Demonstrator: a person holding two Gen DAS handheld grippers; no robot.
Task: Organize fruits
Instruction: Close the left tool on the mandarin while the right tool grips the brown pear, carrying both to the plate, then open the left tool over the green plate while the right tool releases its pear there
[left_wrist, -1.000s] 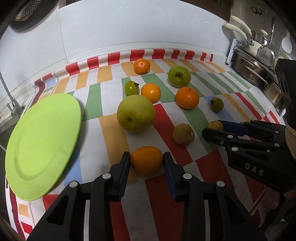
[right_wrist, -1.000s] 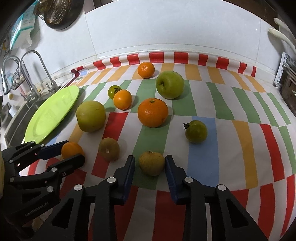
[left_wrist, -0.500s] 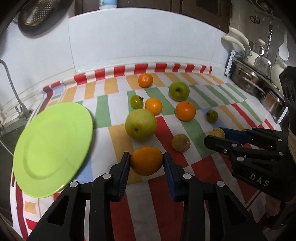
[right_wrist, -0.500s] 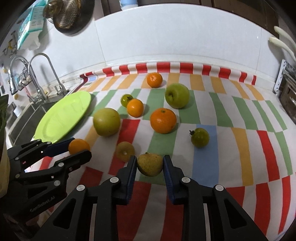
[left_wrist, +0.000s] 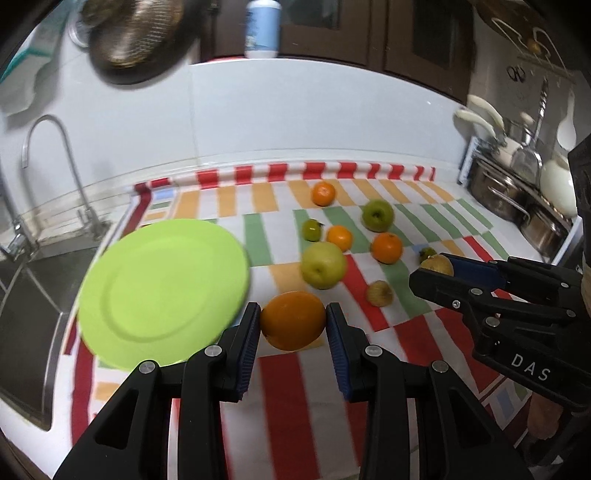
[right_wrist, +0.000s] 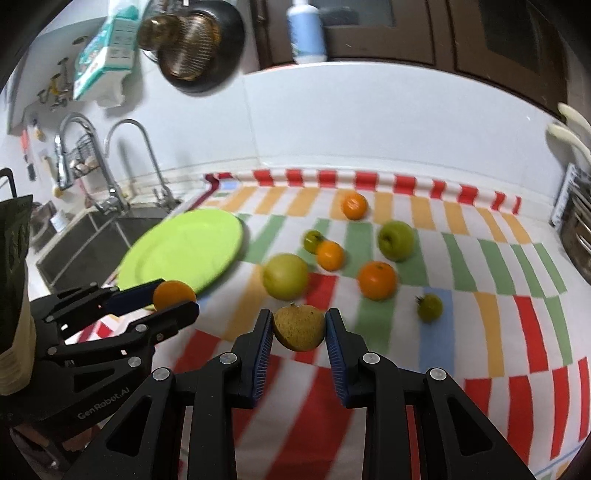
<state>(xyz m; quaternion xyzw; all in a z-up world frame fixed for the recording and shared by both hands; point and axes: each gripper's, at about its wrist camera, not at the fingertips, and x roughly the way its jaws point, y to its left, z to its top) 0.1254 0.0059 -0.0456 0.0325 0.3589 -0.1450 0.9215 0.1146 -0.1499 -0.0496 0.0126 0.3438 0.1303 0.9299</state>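
My left gripper (left_wrist: 293, 320) is shut on an orange (left_wrist: 293, 320) and holds it above the striped cloth, just right of the lime-green plate (left_wrist: 162, 291). My right gripper (right_wrist: 299, 326) is shut on a brownish-yellow pear (right_wrist: 299, 326), lifted off the cloth. The left gripper with its orange (right_wrist: 174, 294) shows at the left of the right wrist view, near the plate (right_wrist: 184, 251). The right gripper with its pear (left_wrist: 437, 265) shows at the right of the left wrist view. Several fruits lie on the cloth: a large yellow-green pear (left_wrist: 323, 265), a green apple (left_wrist: 377, 215), oranges (left_wrist: 386, 247), a brown fruit (left_wrist: 379, 293).
A sink with taps (right_wrist: 122, 173) lies left of the plate. Steel pots (left_wrist: 517, 199) stand at the right edge of the counter. A white tiled wall (left_wrist: 295, 110) backs the counter. A small green fruit (right_wrist: 429, 306) lies at the right of the cloth.
Both grippers have closed on their fruit and lifted it off the cloth. The left gripper has moved toward the plate with the orange. The right gripper has risen with the pear.
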